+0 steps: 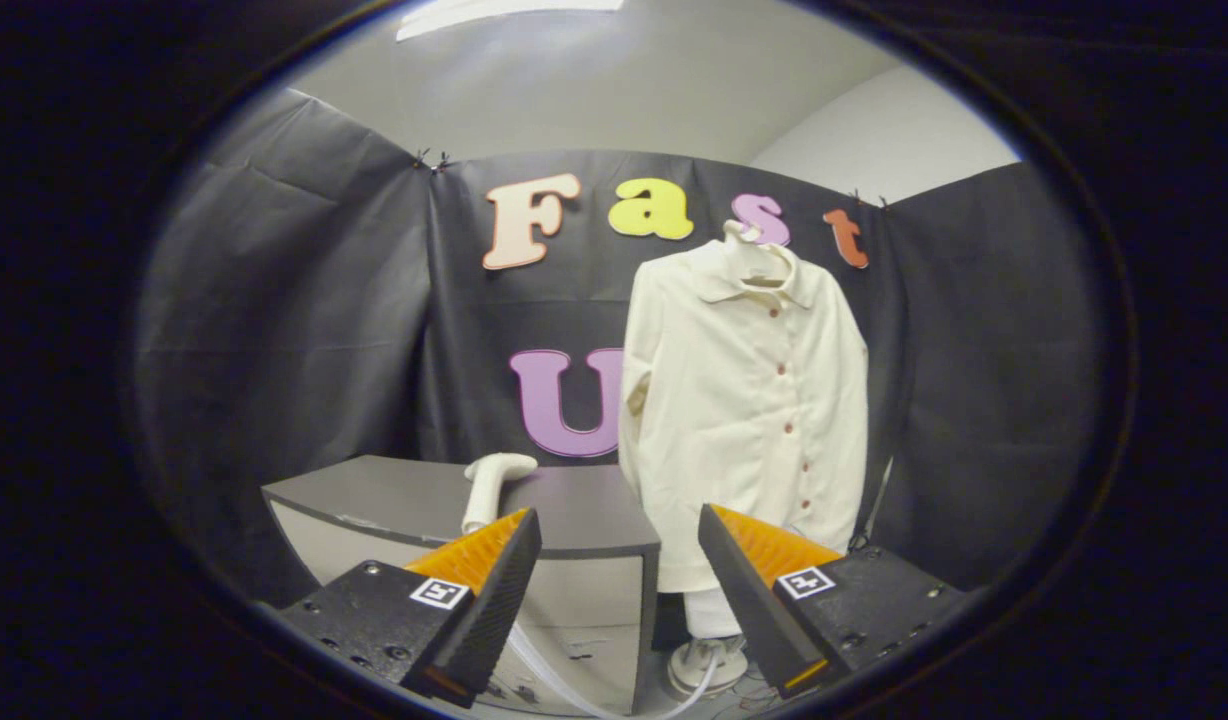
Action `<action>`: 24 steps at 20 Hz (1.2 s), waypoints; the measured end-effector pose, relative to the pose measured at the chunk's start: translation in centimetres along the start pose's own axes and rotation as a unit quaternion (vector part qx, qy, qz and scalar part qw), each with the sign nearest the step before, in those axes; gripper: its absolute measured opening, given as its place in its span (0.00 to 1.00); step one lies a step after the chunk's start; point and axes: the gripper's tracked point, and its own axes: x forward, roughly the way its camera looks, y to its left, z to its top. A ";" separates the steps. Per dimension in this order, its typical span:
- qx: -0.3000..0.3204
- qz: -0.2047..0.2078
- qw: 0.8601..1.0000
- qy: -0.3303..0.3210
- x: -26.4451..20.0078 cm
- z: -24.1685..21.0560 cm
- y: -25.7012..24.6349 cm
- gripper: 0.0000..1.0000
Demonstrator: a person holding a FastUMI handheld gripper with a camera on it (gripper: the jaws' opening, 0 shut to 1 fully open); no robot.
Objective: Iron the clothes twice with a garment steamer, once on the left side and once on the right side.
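gripper (619,580) wide open, holding nothing yet | steamer head (494,485) parked upright on the grey table (374,490), lower centre, easy grab I guess | cream shirt (744,400) on hanger (749,250) right of centre, hung flat for passes | ironing not started

Cream shirt (744,400) hung buttoned on a hanger.
White steamer head (492,485) stood upright on the table beside it.

The claw (619,560) gapes wide, holding nothing; beyond it a cream shirt (744,400) hangs, the steamer head (491,485) lying on the desk (574,510) beside it
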 end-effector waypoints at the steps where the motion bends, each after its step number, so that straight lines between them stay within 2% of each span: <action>1: -0.008 0.008 1.000 0.008 1.4 0.2 0.9 0.96; 7: -0.041 0.069 0.995 0.063 9.2 -0.2 7.4 0.97; 10: -0.060 0.101 0.986 0.117 12.8 -2.6 10.8 0.95; 12: -0.051 0.121 0.979 0.158 14.7 -4.4 13.0 0.96; 14: -0.033 0.126 0.975 0.181 16.4 -5.2 13.9 0.96; 16: -0.042 0.112 0.971 0.206 18.5 -6.5 14.3 0.96; 19: -0.054 0.124 0.955 0.263 20.6 -9.4 15.1 0.96; 23: -0.036 0.119 0.945 0.302 20.8 -10.9 15.8 0.88; 24: -0.040 0.130 0.939 0.315 20.8 -11.4 16.3 0.79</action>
